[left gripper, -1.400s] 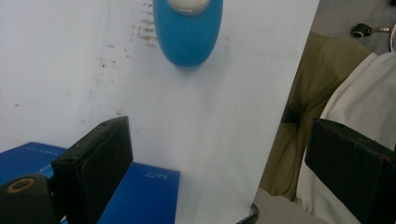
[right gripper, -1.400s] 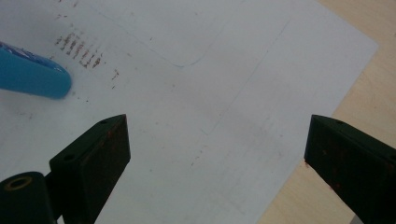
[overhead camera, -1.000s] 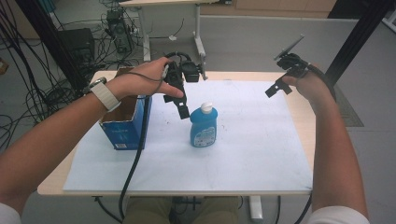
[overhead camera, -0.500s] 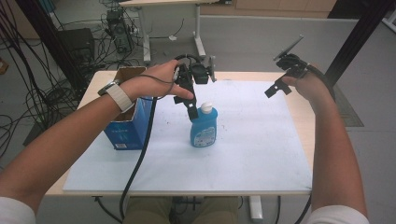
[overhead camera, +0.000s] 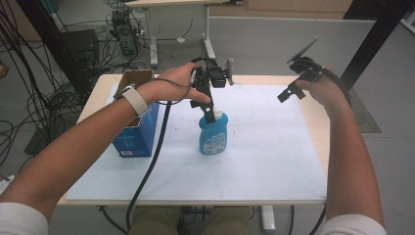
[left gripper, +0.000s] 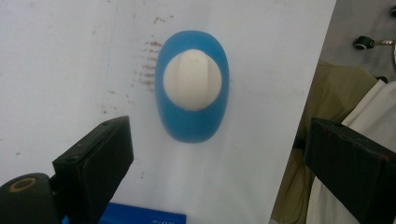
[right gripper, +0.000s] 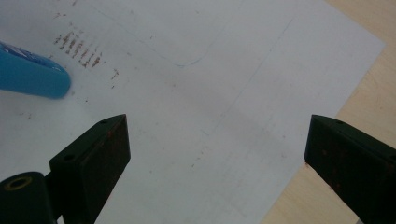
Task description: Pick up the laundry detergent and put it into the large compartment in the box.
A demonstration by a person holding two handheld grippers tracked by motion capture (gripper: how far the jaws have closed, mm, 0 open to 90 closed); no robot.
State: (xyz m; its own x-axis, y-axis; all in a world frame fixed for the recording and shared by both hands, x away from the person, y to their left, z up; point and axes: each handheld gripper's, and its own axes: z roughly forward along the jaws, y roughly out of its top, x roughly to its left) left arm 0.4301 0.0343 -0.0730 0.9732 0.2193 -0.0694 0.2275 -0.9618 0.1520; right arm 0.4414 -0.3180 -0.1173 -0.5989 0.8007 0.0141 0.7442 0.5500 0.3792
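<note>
In the high view we see our left tool [overhead camera: 209, 105] hanging directly over a blue detergent bottle [overhead camera: 212, 134] that stands upright on the white sheet [overhead camera: 264, 152] covering the worktop [overhead camera: 313, 112]; the tool's lower jaw tip sits right at the bottle's white cap [overhead camera: 218, 112], though we cannot tell from here whether it touches. A blue cardboard box [overhead camera: 134, 125], open at the top, stands to the left of that tool, under our left forearm, and the tool's cable trails down past the box toward the near edge. Our right tool [overhead camera: 289, 92] is held up in the air well to the right of the bottle, above the far right part of the sheet, with nothing between its jaws. In the left gripper view we look straight down on the bottle [left gripper: 192, 91]: its white cap [left gripper: 191, 79] lies ahead of the left tool [left gripper: 219, 154] and between the lines of the two jaws, which stand wide apart and hold nothing; the bottle is clear of both. A corner of the blue box [left gripper: 144, 218] shows just below, between the jaws. In the right gripper view the right tool [right gripper: 217, 158] is spread wide over the bare sheet [right gripper: 201, 93], empty, and the bottle [right gripper: 30, 74] lies off to its left, well clear, with the wooden worktop [right gripper: 359, 88] edge at its right.
</note>
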